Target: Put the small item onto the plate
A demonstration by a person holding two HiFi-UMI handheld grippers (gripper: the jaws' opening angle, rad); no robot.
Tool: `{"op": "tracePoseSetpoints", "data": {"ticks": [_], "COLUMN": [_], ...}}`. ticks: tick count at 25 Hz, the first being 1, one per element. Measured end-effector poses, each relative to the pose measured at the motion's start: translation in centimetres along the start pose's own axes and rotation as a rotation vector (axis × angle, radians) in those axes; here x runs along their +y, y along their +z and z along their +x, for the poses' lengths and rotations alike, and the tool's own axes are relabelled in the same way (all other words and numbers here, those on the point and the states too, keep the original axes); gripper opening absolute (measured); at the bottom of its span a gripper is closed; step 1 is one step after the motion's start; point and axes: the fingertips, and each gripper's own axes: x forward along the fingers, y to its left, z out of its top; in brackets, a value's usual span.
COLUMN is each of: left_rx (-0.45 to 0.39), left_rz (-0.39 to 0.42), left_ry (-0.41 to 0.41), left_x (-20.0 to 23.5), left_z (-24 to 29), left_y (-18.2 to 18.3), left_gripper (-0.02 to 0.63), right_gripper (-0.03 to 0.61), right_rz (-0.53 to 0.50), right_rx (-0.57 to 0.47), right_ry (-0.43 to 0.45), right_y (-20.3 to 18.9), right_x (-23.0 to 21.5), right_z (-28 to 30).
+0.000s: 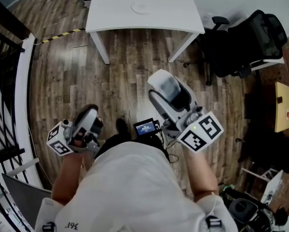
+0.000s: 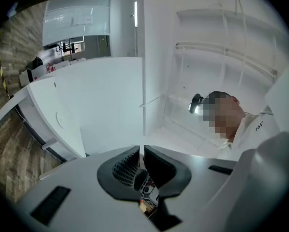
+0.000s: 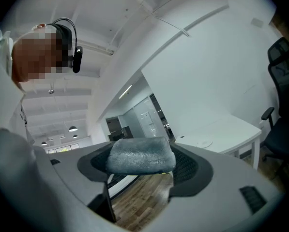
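Observation:
A small grey, sponge-like block point(image 3: 141, 156) sits crosswise between the jaws of my right gripper point(image 3: 143, 164), which is shut on it. From the head view the right gripper point(image 1: 173, 93) is held at waist height over the wood floor, with the grey block point(image 1: 167, 84) at its tip. The round white plate point(image 1: 141, 7) lies on a white table point(image 1: 173, 13) well ahead of both grippers; it also shows as the plate point(image 3: 204, 142) far off. My left gripper point(image 1: 90, 115) hangs at my lower left. Its jaws point(image 2: 143, 161) are shut with nothing between them.
A black office chair point(image 1: 250, 37) stands right of the table. A black railing point(image 1: 4, 105) runs along the left. Yellow-black tape point(image 1: 62, 34) marks the floor by the table's left corner. A small screen device point(image 1: 145, 127) hangs at the person's waist.

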Motion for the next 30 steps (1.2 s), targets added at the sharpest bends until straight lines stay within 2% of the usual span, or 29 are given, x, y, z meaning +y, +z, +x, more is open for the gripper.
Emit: {"op": "tracePoseSetpoints", "data": {"ticks": [4, 9, 11, 16, 22, 26, 30], "left_rx": [0.049, 0.082, 0.078, 0.031, 0.025, 0.013, 0.010], "left_rz": [-0.015, -0.046, -0.044, -0.023, 0.022, 0.036, 0.038], "left_ry": [0.008, -0.006, 0.002, 0.089, 0.110, 0.164, 0.211], "left_x": [2.6, 4.9, 6.5, 11.0, 14.0, 16.1, 17.6], "left_z": [1.6, 5.0, 7.1, 12.0, 18.9, 20.3, 19.6], "left_y": [0.6, -0.2, -0.2, -0.3, -1.2, -1.2, 0.1], "left_gripper": [0.035, 0.037, 0.037, 0.037, 0.037, 0.037, 0.037], "right_gripper": [0.336, 0.336, 0.336, 0.336, 0.336, 0.336, 0.336], "right_rz": [-0.016, -0.052, -0.052, -0.058, -0.045, -0.040, -0.021], "right_rx": [-0.012, 0.008, 0.021, 0.069, 0.096, 0.118, 0.131], "right_ry": [-0.046, -0.082, -0.078, -0.044, -0.004, 0.000, -0.010], "right_y": [0.5, 1.4, 1.9, 3.6, 5.8, 5.5, 5.1], "right_x": [-2.0, -6.4, -9.1, -15.7, -22.4, -25.3, -26.3], "right_z": [1.5, 2.5, 3.0, 5.3, 6.8, 7.8, 9.3]}}
